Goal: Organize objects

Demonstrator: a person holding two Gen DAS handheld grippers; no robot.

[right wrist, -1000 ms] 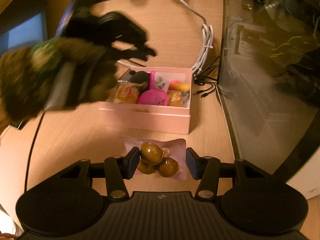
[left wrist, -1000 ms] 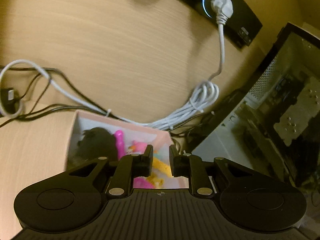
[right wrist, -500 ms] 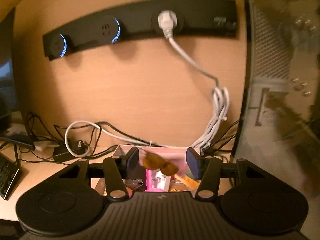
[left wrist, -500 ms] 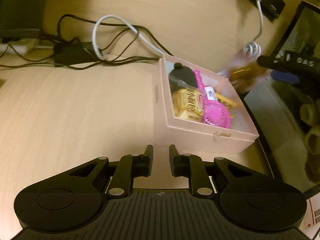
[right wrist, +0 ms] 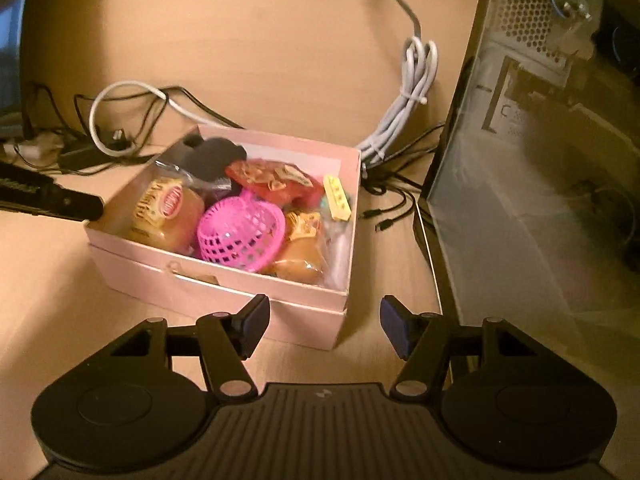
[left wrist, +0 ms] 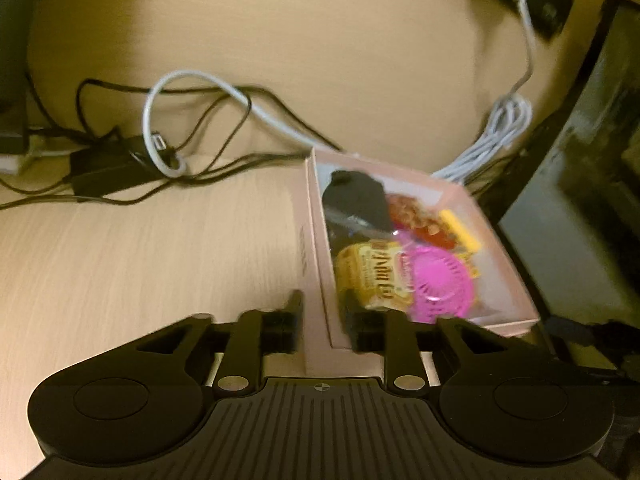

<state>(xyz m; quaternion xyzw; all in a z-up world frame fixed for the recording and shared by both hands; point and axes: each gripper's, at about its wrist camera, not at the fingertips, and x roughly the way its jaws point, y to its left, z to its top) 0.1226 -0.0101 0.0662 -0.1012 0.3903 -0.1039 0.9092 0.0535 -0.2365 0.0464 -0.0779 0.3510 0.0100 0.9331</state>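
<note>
Both wrist views: pink box close below

dim warm orange cast – left wrist view motion-blurred, maybe shake; right sharper – fisheye-bent edges.

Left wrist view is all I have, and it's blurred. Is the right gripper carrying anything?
Observer: No. The right gripper has its fingers apart with nothing between them, just in front of the pink cardboard box, by its near right corner.
Operator: Is the round pink thing inside a fan?
Observer: The right wrist view shows it as a pink plastic mesh basket, lying tilted among the snacks.
Operator: Anything hidden beside it?
Observer: Yes, a second brown bun in a clear wrapper lies to the basket's right, against the box's front wall.
</note>
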